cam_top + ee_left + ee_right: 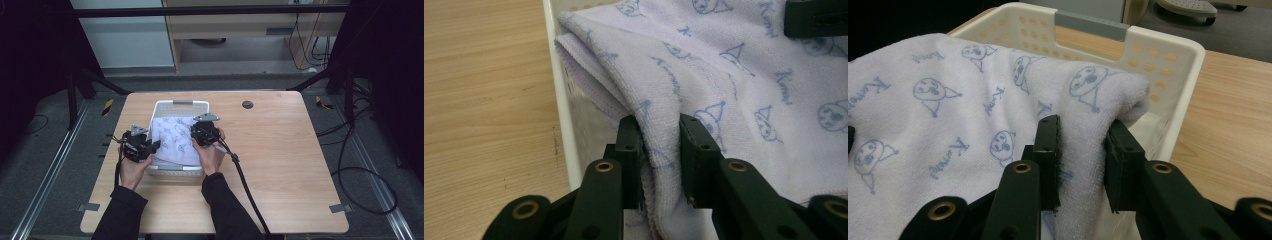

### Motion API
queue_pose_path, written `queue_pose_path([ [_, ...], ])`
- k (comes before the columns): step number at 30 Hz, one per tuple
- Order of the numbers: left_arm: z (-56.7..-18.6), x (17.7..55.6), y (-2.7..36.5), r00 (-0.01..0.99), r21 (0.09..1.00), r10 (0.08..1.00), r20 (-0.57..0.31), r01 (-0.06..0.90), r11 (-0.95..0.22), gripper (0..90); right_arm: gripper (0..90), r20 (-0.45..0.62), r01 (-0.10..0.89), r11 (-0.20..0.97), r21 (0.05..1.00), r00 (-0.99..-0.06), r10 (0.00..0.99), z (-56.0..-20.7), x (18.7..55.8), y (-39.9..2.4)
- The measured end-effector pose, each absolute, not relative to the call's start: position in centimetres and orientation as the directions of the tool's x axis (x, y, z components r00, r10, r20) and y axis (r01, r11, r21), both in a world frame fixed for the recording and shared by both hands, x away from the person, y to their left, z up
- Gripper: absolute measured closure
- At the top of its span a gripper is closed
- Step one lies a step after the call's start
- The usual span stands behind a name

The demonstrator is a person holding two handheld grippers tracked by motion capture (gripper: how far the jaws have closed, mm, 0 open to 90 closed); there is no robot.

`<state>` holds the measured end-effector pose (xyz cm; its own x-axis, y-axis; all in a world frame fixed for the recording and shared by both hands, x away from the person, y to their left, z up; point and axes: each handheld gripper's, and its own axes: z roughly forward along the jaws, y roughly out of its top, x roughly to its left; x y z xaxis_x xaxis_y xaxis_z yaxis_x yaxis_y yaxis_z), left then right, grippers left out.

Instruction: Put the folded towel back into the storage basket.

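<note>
1. The work in hand is a printed lilac towel (175, 140) going into, or coming out of, a white perforated basket (181, 104); the pictures do not settle which way.
2. In the high view the basket stands left of the table's (280, 165) middle, and the towel lies draped over its opening, spilling past the rim at 6 o'clock rather than tucked inside.
3. The left gripper (661, 145) pinches a fold of the towel at the basket's 8 o'clock edge, jaws pressed onto the cloth, which bunches between them, just inside the white rim.
4. The right gripper (1083, 145) grips the towel's edge at the basket's 3 o'clock side, jaws clamped on a thick folded hem beside the perforated wall.
5. Done, by this reading: both edges are caught and the towel is spread over the basket.
6. Left: the towel sits high, its hem over the rim near the grey handle (1091, 25), so it is neither settled inside nor clear of the basket.
</note>
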<state>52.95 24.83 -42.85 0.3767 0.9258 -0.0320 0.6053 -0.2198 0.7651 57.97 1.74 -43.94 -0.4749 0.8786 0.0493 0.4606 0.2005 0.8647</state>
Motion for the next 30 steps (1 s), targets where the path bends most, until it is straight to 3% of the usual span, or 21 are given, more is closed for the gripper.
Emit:
queue_pose_path([
  [11, -43.0, 53.1, 24.7, 0.351, 0.758, 0.936, -0.009, 0.613, -0.223, 66.3, 66.4, 0.037, 0.492, 0.230, 0.839, -0.475, 0.879, -44.3, 58.5, 1.6],
  [23, -41.8, 52.4, 24.5, 0.353, 0.791, 0.936, -0.006, 0.574, -0.211, 65.5, 47.4, 0.051, 0.457, 0.202, 0.866, -0.483, 0.874, -42.9, 58.0, 0.6],
  [30, -40.9, 51.6, 24.3, 0.368, 0.831, 0.930, -0.018, 0.522, -0.191, 58.0, 35.1, 0.060, 0.430, 0.183, 0.884, -0.492, 0.869, -41.8, 56.9, -1.0],
])
